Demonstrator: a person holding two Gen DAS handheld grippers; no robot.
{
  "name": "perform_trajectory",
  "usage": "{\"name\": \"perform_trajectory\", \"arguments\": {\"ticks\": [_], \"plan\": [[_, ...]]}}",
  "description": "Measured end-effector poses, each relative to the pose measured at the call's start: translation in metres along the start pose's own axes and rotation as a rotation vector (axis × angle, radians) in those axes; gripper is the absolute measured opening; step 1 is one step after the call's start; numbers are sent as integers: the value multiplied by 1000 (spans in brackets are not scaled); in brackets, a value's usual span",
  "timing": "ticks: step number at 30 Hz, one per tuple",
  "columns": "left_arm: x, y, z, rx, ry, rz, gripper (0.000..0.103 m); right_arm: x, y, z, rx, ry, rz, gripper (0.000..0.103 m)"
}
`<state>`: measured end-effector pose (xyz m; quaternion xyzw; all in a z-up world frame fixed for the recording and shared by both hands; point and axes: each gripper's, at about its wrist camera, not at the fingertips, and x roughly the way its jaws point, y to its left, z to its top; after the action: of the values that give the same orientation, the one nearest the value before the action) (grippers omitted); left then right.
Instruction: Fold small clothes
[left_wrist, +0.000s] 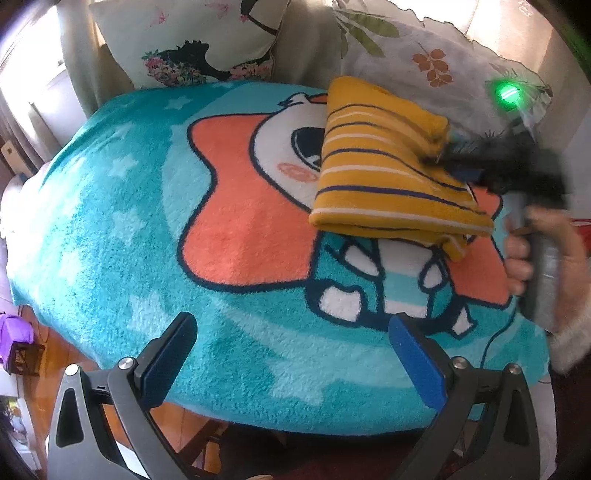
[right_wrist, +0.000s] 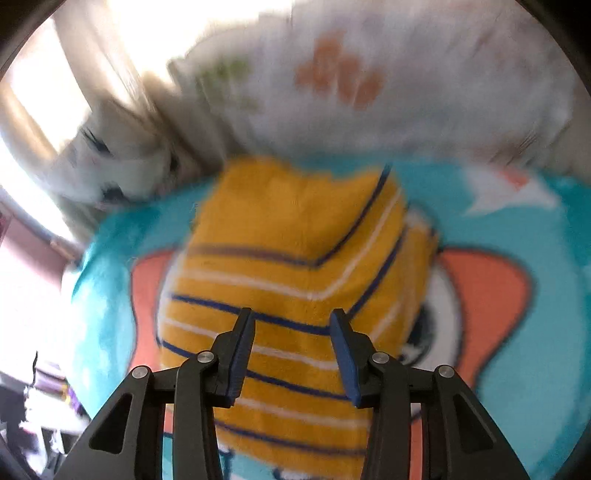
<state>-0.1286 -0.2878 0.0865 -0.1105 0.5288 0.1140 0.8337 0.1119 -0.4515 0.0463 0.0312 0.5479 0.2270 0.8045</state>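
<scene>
While the folded yellow striped garment (left_wrist: 384, 173) lies on the teal cartoon blanket (left_wrist: 147, 229), the right tongs (right_wrist: 291, 317) hang half-open over it, gripping nothing; the left tongs (left_wrist: 291, 332) gape wide, empty

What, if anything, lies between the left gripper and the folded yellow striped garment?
Nothing visible does. Only bare teal blanket separates the left gripper, jaws open, from the yellow striped garment. The right gripper is already at the garment's far right side.
</scene>
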Motion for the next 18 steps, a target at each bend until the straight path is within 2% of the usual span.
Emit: {"name": "perform_trajectory", "arguments": {"ticks": [1,2,4,6,8,11,12,13,14,18], "plan": [[-3,1,0,5,-9,8,103,14,-3,-1,-5,42,-70,43],[-5,2,-1,9,-18,15,103,12,-6,-1,7,29,-84,43],[-7,7,-2,7,-27,29,103,-9,-2,0,32,-38,-100,48],[-8,11,-1,-7,-24,22,103,-32,10,8,13,-145,-110,49],[-7,11,0,-6,-17,30,103,-32,20,23,-10,-167,-75,54],[-7,7,-1,5,-15,27,103,5,17,46,52,-59,45,60],[-7,6,-1,11,-15,28,103,28,12,50,69,12,30,65],[-8,5,-2,17,-18,29,103,42,11,51,73,52,11,65],[-9,6,-3,19,-21,30,103,45,7,50,80,42,15,65],[-1,17,-2,-23,2,22,103,9,12,36,63,-11,11,68]]}}
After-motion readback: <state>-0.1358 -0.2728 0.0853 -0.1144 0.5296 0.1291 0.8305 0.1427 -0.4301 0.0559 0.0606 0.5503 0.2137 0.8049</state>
